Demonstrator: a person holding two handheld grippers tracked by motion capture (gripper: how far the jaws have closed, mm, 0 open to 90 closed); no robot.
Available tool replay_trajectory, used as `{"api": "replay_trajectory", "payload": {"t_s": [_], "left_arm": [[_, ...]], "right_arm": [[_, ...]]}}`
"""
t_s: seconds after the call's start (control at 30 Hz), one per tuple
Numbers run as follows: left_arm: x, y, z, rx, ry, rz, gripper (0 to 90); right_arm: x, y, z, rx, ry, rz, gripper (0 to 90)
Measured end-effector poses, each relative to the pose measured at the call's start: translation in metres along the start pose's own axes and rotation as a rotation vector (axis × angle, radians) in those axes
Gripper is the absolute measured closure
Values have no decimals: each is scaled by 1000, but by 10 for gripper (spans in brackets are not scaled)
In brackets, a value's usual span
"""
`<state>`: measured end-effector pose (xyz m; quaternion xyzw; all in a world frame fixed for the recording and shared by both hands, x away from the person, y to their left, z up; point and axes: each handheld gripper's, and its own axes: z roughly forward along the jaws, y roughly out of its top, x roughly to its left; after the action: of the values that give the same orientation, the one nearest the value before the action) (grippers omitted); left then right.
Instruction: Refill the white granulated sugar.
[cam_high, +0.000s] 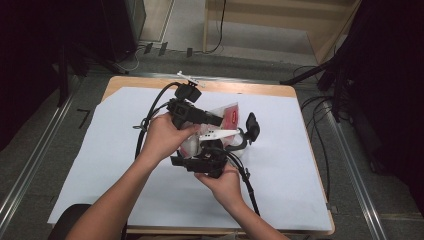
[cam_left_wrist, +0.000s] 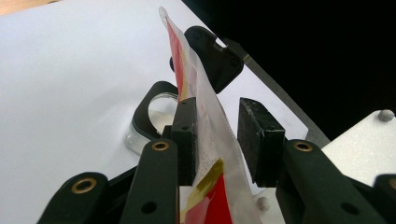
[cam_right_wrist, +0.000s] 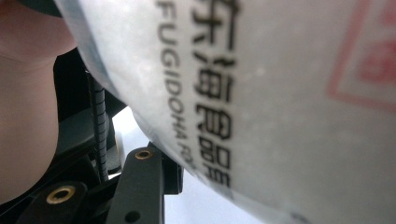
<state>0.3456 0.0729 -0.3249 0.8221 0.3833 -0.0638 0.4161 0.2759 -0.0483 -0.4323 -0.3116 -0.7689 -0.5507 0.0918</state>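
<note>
A red-and-white plastic packet (cam_high: 227, 114) stands on edge between the two grippers at the table's middle. My left gripper (cam_high: 219, 120) comes in from the left. In the left gripper view the packet (cam_left_wrist: 205, 116) leans on one pad (cam_left_wrist: 187, 135), and a gap shows at the other pad, so the left gripper (cam_left_wrist: 218, 105) is open around it. My right gripper (cam_high: 217, 150) sits just below the packet. In the right gripper view the printed packet (cam_right_wrist: 280, 93) covers the lens. One black finger (cam_right_wrist: 140, 186) shows under it; the other is hidden.
A small glass jar with a black ring (cam_left_wrist: 156, 109) and its raised black lid (cam_left_wrist: 212, 56) stands just beyond the packet (cam_high: 250, 129). White paper (cam_high: 125, 150) covers the wooden table (cam_high: 240, 87). Cables trail from both grippers. A small white object (cam_high: 187, 77) lies at the back edge.
</note>
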Motion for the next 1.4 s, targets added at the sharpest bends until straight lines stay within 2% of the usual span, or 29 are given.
{"api": "replay_trajectory", "payload": {"t_s": [0.4,0.57,0.93,1.4], "left_arm": [[0,0,1,2,1,0,694],[-1,-1,3,7,7,11,697],[-1,-1,5,11,10,9,707],[-3,-1,5,-12,-4,11,689]], "right_arm": [[0,0,0,5,-2,4,616],[-1,-2,1,-7,3,23,617],[0,-3,1,-7,-5,18,619],[1,0,-2,-16,-2,46,621]]}}
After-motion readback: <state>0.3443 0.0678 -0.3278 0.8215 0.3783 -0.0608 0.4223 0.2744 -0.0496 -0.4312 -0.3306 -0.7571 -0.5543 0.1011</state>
